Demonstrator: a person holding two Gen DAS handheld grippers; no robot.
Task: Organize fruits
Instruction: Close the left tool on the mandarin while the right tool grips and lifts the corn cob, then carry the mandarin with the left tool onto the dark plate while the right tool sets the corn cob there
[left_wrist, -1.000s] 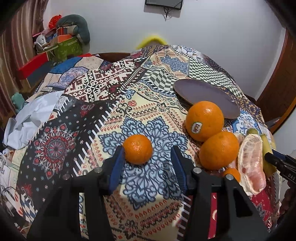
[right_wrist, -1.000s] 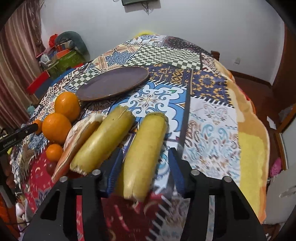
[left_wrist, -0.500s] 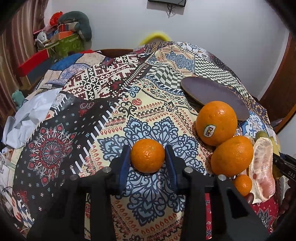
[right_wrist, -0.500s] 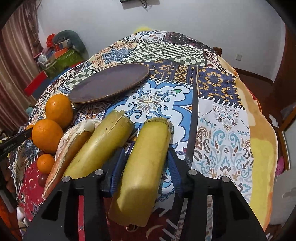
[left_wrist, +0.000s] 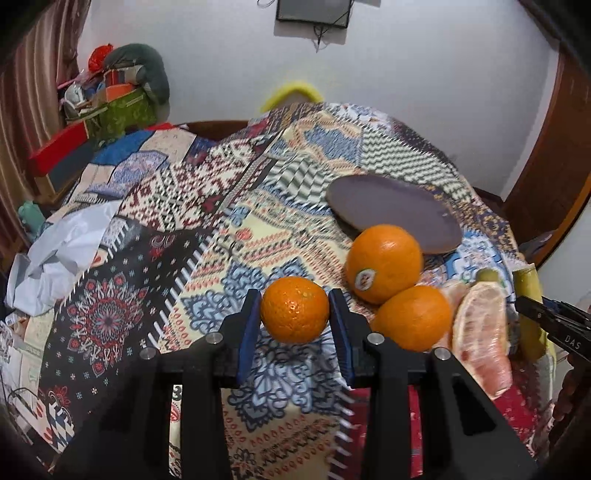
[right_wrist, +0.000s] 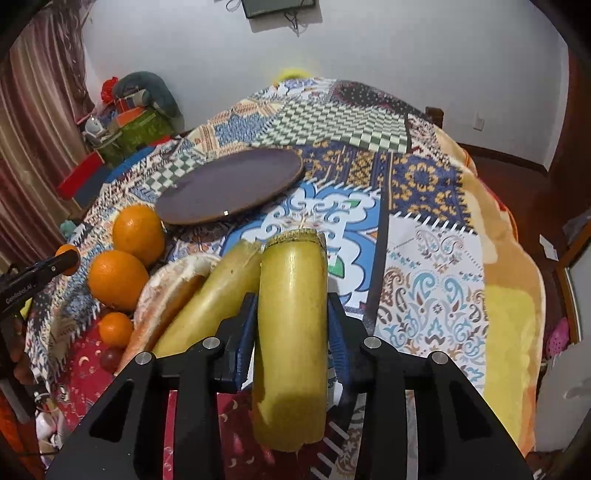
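Observation:
My left gripper (left_wrist: 293, 295) is shut on a small orange (left_wrist: 294, 314), held just above the patterned cloth. To its right lie two big oranges (left_wrist: 384, 264) (left_wrist: 413, 317) and a peeled pomelo wedge (left_wrist: 480, 332), with a dark oval plate (left_wrist: 395, 210) behind them. My right gripper (right_wrist: 291, 299) has its jaws closing, and both pads touch a yellow-green cane piece (right_wrist: 291, 350) that stands between them. A second cane piece (right_wrist: 210, 299) lies just to its left, beside the pomelo wedge (right_wrist: 173, 291). The plate (right_wrist: 229, 188) is bare.
A small orange (right_wrist: 115, 328) and a dark round fruit (right_wrist: 109, 358) lie by the front left edge. Crumpled white cloth (left_wrist: 55, 254) sits at the left of the bed. Bags and boxes (left_wrist: 118, 99) pile up at the back left wall.
The left jaws closed onto the small orange and raised it a little. The right jaws narrowed onto the cane piece, whose near end now hangs off the cloth.

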